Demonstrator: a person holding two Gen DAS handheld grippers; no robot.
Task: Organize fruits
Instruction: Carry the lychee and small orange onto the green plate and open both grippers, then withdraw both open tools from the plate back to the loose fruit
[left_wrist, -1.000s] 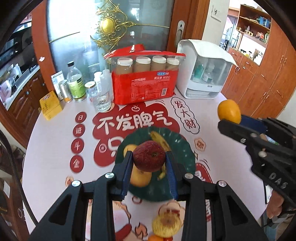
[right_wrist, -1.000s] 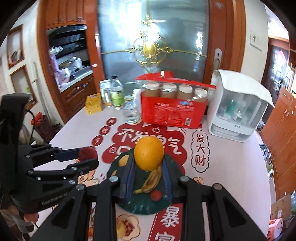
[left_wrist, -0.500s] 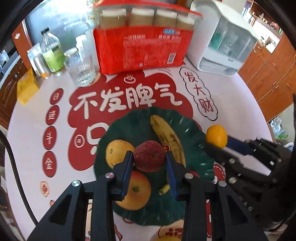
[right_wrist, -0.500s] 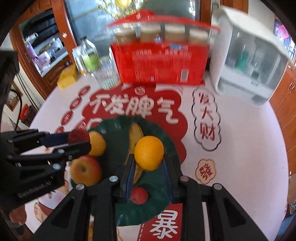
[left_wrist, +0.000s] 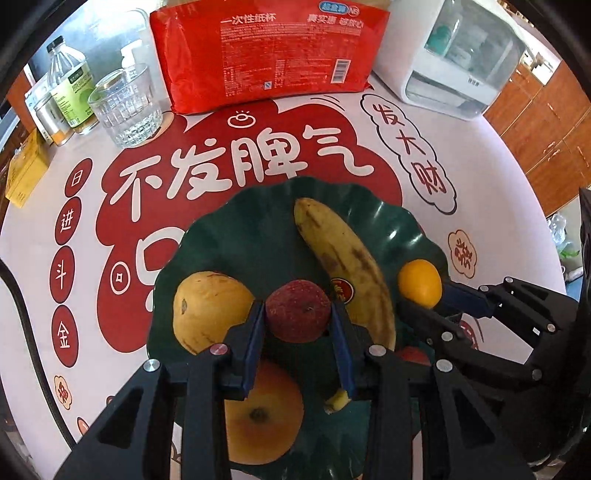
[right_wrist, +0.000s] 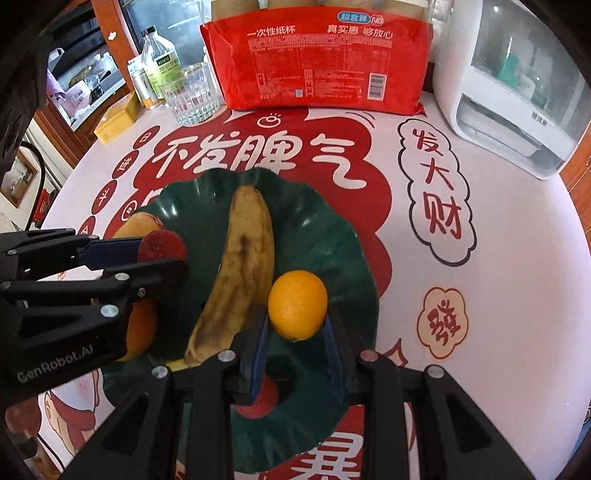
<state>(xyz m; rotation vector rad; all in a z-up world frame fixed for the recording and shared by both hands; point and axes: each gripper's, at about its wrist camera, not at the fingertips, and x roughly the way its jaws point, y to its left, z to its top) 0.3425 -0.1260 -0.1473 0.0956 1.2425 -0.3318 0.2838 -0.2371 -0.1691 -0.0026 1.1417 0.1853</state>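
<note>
A dark green leaf-shaped plate (left_wrist: 258, 236) (right_wrist: 325, 236) lies on the round table and holds a banana (left_wrist: 340, 254) (right_wrist: 243, 258), a yellow mango (left_wrist: 207, 310) and an orange-red apple (left_wrist: 262, 417). My left gripper (left_wrist: 298, 314) is shut on a dark red apple (left_wrist: 297, 312) (right_wrist: 160, 251) just above the plate's middle. My right gripper (right_wrist: 297, 314) is shut on an orange (right_wrist: 297, 304) (left_wrist: 420, 282) over the plate's right side, beside the banana. A small red fruit (right_wrist: 258, 402) lies under the right gripper, mostly hidden.
Behind the plate stand a red pack of paper cups (left_wrist: 269, 51), a drinking glass (left_wrist: 127, 107), bottles (left_wrist: 72, 88), a yellow box (left_wrist: 26, 170) and a white appliance (left_wrist: 454, 55). The tablecloth (left_wrist: 480, 184) is white with red print. Wooden cabinets (left_wrist: 554, 125) lie beyond the table's right edge.
Both grippers have come down toward the plate and tilted more steeply, each still holding its fruit. The plate now looks much larger and closer.
</note>
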